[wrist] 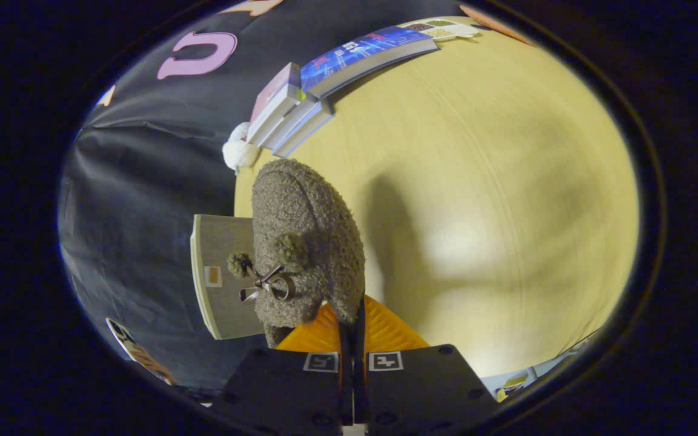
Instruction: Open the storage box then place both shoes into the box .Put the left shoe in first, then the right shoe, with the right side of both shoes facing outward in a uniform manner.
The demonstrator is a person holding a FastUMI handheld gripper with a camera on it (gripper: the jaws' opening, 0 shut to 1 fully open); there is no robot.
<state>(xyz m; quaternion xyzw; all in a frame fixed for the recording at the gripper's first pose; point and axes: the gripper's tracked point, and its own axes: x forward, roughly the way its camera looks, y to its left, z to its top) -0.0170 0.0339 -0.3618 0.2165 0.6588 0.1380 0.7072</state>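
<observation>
A brown fuzzy shoe with pom-poms and a small bow hangs in the air, toe pointing away from me, tilted over the wooden table. My gripper is shut on the shoe's collar, its orange fingers pressed nearly together on the edge. The grey storage box lies behind the shoe beside the table's edge; I see one flat grey side with a small tag. I cannot tell whether the box is open.
A stack of books and a long blue book lie along the table's far edge. A white fluffy thing sits beside the books. A small tray lies past the blue book. Papers lie at the near edge.
</observation>
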